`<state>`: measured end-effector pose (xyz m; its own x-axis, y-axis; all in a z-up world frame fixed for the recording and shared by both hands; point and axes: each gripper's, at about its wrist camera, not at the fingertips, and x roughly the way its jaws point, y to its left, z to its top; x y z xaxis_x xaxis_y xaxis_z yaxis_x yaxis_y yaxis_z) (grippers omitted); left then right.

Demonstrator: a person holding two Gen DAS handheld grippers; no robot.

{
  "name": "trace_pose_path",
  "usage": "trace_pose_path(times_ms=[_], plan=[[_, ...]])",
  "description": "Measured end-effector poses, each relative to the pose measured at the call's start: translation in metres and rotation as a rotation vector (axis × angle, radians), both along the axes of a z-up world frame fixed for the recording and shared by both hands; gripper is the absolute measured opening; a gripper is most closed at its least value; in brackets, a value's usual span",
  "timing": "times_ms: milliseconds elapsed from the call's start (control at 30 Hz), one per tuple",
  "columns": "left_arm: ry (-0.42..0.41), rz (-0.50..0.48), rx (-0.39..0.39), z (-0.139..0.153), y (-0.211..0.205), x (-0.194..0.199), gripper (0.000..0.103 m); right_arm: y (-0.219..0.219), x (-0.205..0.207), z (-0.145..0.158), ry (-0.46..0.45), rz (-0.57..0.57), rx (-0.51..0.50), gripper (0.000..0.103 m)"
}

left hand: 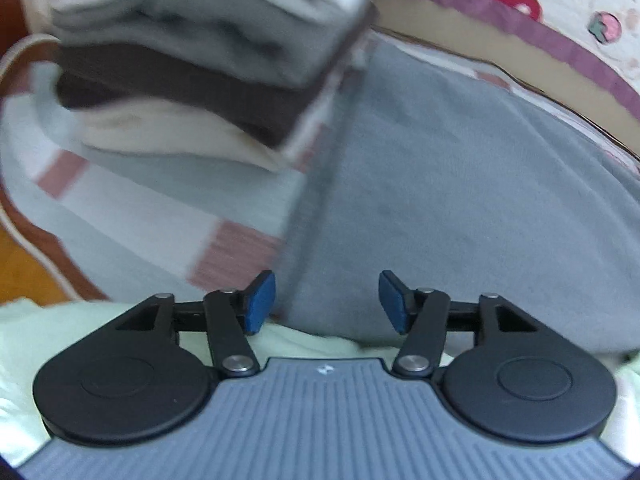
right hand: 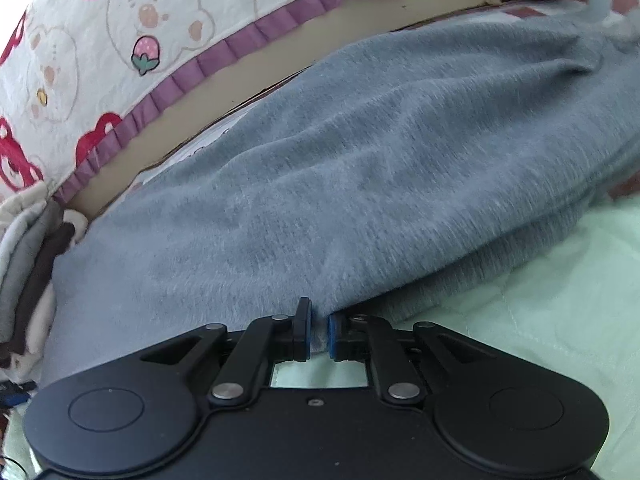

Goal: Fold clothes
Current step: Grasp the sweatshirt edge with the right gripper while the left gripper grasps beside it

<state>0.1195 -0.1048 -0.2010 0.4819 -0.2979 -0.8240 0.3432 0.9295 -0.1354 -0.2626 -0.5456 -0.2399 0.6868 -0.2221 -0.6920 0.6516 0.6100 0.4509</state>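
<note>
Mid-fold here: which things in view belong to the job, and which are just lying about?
Job: grey garment, pinched at its edge by the right gripper; open left gripper; stack of folded clothes.
Lying about: bear-print quilt, green sheet, striped blanket.

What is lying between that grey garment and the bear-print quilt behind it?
A tan strip with a dark line along its lower edge separates the grey garment from the bear-print quilt, clearest in the right wrist view.

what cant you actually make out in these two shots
- Left wrist view: the stack of folded clothes is motion-blurred; the number of pieces is unclear.
- Both views: the grey garment runs off the frame and under itself, so its type is hidden.
- Right wrist view: the right claw pinches the garment's edge; which part is unclear.
- The open left claw hides what lies under it.
</note>
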Motion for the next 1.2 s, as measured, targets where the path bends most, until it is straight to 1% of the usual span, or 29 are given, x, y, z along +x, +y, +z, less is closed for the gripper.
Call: trace_pose_path(times_ms=[33, 100, 133, 167, 200, 267, 400, 500, 567, 600, 633, 667, 700, 767, 833, 933, 1000, 1067, 1100, 1133, 1167, 1200], plan=[[0.02, -0.002, -0.025, 0.0, 0.005, 0.003, 0.059, -0.001, 0.003, 0.002, 0.007, 0.004, -0.008, 0.013], [0.12, -0.002, -0.124, -0.007, 0.014, 0.012, 0.06, -0.005, 0.008, 0.004, 0.014, 0.0, -0.004, 0.016], [0.134, 0.002, -0.141, -0.009, 0.017, 0.014, 0.06, -0.008, 0.009, 0.004, 0.01, -0.008, 0.013, 0.02], [0.137, -0.012, -0.142, -0.011, 0.017, 0.016, 0.06, -0.009, 0.01, 0.003, 0.002, -0.015, 0.028, 0.025], [0.132, -0.025, -0.132, -0.011, 0.015, 0.016, 0.06, -0.01, 0.011, 0.003, -0.006, -0.022, 0.042, 0.026], [0.117, -0.04, -0.112, -0.011, 0.013, 0.013, 0.06, -0.01, 0.012, 0.002, -0.024, -0.034, 0.066, 0.034], [0.073, -0.03, -0.072, -0.012, 0.009, 0.009, 0.06, -0.01, 0.013, 0.001, -0.049, -0.053, 0.101, 0.036], [0.06, -0.031, -0.07, -0.012, 0.009, 0.003, 0.062, -0.01, 0.012, -0.001, -0.052, -0.061, 0.111, 0.036], [0.055, -0.047, -0.07, -0.012, 0.008, 0.001, 0.06, -0.01, 0.012, -0.001, -0.052, -0.063, 0.113, 0.036], [0.053, -0.055, -0.071, -0.012, 0.007, 0.0, 0.055, -0.01, 0.013, -0.001, -0.051, -0.063, 0.112, 0.036], [0.045, -0.069, -0.056, -0.012, 0.005, -0.001, 0.038, -0.011, 0.014, -0.001, -0.049, -0.062, 0.11, 0.036], [0.039, -0.085, -0.036, -0.012, 0.002, -0.002, 0.03, -0.011, 0.014, -0.001, -0.046, -0.059, 0.106, 0.037], [0.037, -0.083, -0.041, -0.012, 0.002, -0.003, 0.026, -0.011, 0.015, -0.001, -0.042, -0.056, 0.102, 0.037], [0.035, -0.073, -0.06, -0.012, 0.001, -0.004, 0.024, -0.012, 0.018, 0.0, -0.031, -0.037, 0.088, 0.039], [0.026, -0.066, -0.055, -0.012, -0.002, -0.005, 0.023, -0.012, 0.022, 0.0, -0.019, -0.017, 0.069, 0.041], [0.0, -0.069, -0.043, -0.01, -0.002, -0.01, 0.024, -0.009, 0.025, 0.001, -0.009, -0.006, 0.045, 0.047], [0.004, -0.066, -0.044, -0.012, -0.002, -0.008, 0.025, -0.007, 0.027, 0.0, -0.006, -0.006, 0.029, 0.047], [-0.005, -0.064, -0.048, -0.013, -0.003, -0.006, 0.017, -0.006, 0.028, 0.0, -0.003, -0.003, 0.012, 0.047], [-0.036, -0.068, -0.044, -0.009, -0.004, -0.008, 0.013, -0.005, 0.029, 0.001, -0.003, 0.0, 0.003, 0.048], [-0.07, -0.073, -0.039, -0.004, -0.005, -0.011, 0.012, -0.005, 0.028, 0.002, -0.014, 0.004, -0.006, 0.042], [-0.075, -0.064, -0.033, -0.004, -0.005, -0.011, 0.011, -0.005, 0.024, 0.004, -0.044, 0.003, -0.016, 0.022], [-0.076, -0.053, -0.027, -0.004, -0.003, -0.011, 0.011, -0.005, 0.02, 0.007, -0.074, 0.001, -0.027, 0.014]])
